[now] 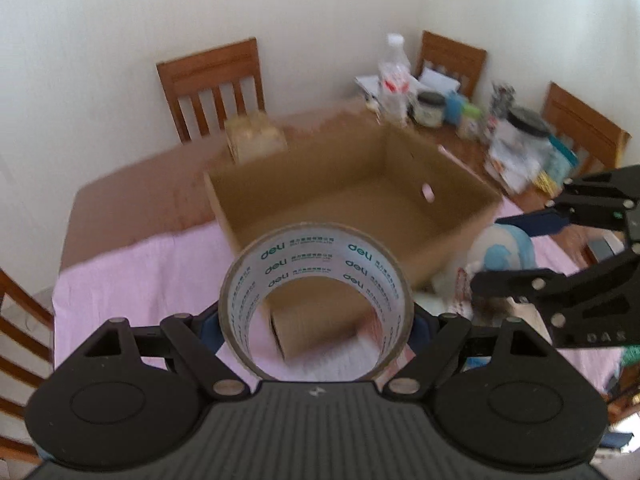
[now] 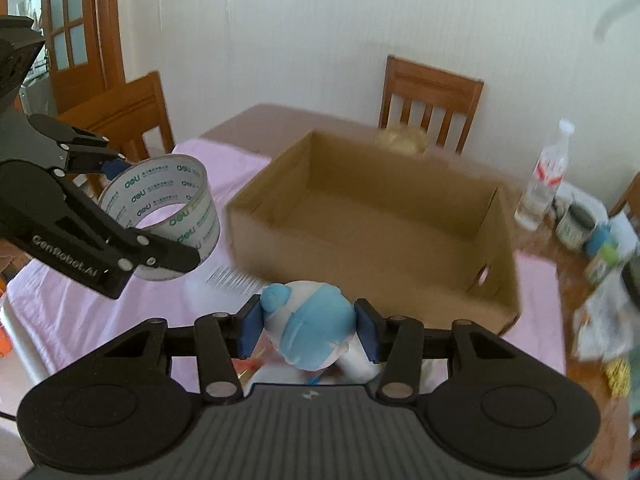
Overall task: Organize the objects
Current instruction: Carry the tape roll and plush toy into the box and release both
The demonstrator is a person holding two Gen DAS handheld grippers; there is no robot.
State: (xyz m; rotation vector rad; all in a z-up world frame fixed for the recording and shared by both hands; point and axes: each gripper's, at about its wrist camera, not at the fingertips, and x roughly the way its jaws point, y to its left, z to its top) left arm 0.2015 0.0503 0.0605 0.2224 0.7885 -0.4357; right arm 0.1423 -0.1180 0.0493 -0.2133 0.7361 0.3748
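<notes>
Between my left gripper [image 1: 316, 320] pads sits a tape roll [image 1: 316, 304], firmly clamped; my right gripper [image 2: 308, 328] clamps a blue-white toy [image 2: 310, 328] near the open cardboard box [image 2: 376, 220].

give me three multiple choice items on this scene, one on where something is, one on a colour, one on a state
1. Where is the roll of tape?
A. between the left gripper's fingers
B. inside the cardboard box
C. on a chair

2. What colour is the cloth under the cardboard box?
A. green
B. pink
C. black

3. What is the state of the cardboard box?
A. taped shut
B. open and empty
C. open and full of bottles

Answers:
1 A, the blue pads sit against both sides of the roll.
2 B, the cloth around the box is pale pink.
3 B, its bare brown floor shows in both views, and the blue and white toy sits in the right gripper outside it.
</notes>
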